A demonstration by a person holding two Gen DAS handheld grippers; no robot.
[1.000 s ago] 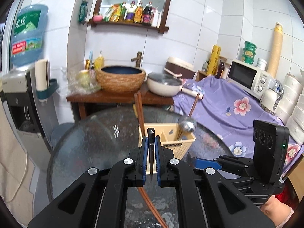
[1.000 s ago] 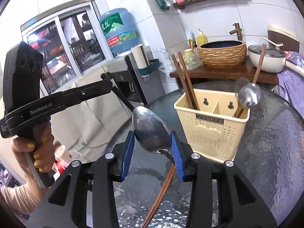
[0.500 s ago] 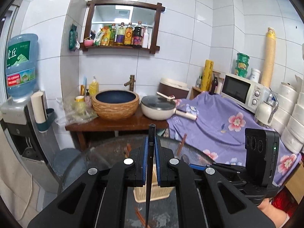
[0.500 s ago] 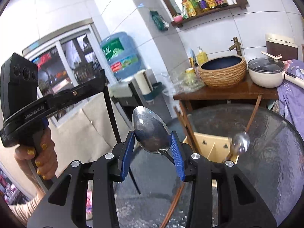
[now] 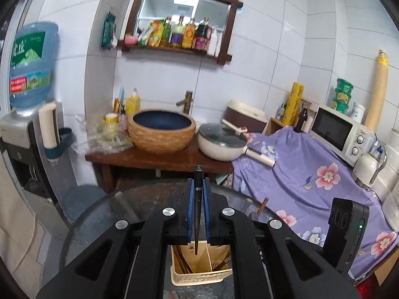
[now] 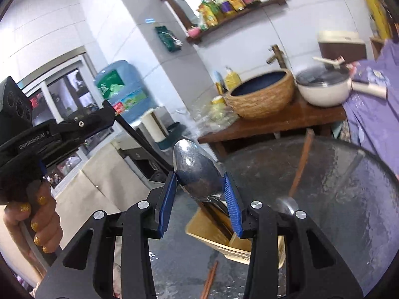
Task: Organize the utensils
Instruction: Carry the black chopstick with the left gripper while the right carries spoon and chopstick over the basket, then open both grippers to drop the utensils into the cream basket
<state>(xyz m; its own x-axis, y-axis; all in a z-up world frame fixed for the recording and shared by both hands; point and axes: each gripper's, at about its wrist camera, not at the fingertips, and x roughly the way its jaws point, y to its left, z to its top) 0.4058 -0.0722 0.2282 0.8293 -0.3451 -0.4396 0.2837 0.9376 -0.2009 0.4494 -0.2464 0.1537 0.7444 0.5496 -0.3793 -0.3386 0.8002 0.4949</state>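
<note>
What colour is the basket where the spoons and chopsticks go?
The basket is pale yellow, like cream. It shows best in the left wrist view.

A small kitchen with white tile walls

At 12 o'clock a wooden shelf (image 5: 183, 22) holds bottles. Under it, a brown table (image 5: 159, 159) carries a basket sink (image 5: 161, 130) and a pan (image 5: 220, 142). At 3 o'clock is a purple flower cloth (image 5: 299, 174) and a microwave (image 5: 336, 130). At 9 o'clock stands a water cooler (image 5: 27, 124).

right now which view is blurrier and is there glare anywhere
Right wrist view: motion blur smears the wicker basin and pot; highlights glint on the spoon. Left wrist view: sharper, only the water bottle looks soft, with fisheye bending of the wall tiles.
</note>
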